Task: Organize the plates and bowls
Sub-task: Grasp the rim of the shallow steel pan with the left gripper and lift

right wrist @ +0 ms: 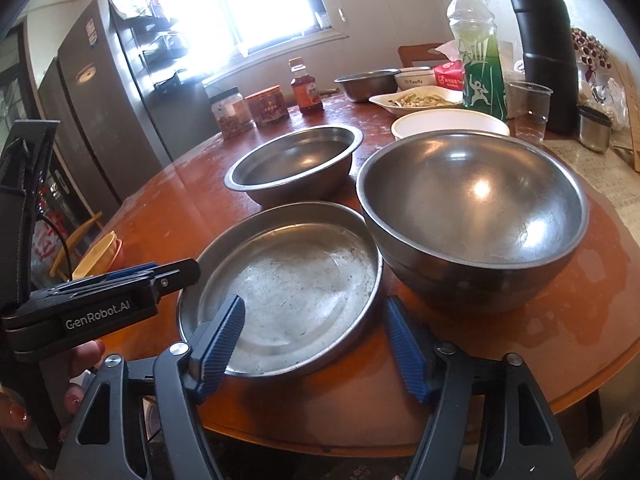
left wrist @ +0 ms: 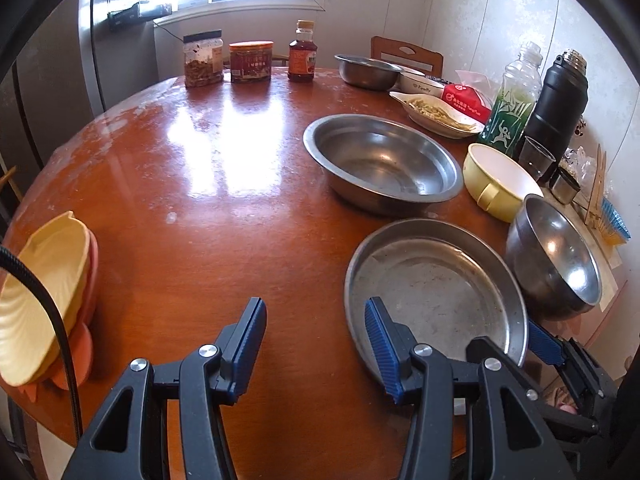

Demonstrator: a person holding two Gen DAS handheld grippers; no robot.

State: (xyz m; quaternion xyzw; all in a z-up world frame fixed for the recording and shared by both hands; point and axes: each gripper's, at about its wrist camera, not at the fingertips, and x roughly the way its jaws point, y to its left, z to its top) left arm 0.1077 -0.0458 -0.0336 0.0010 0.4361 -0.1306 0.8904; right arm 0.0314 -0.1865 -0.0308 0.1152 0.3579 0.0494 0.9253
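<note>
steel pan [right wrist: 288,288] flat, rim up, right gripper [right wrist: 312,344] jaws spread astride its near edge, left gripper [left wrist: 316,344] jaws spread, empty

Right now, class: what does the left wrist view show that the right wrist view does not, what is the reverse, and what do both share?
Only the left wrist view shows the yellow handle on the cream-yellow bowl. Only the right wrist view shows a person's fingers beneath the left gripper. Both share the shallow round steel pan, the deep steel mixing bowl, the wide steel basin, the black flask and the round brown table.
</note>
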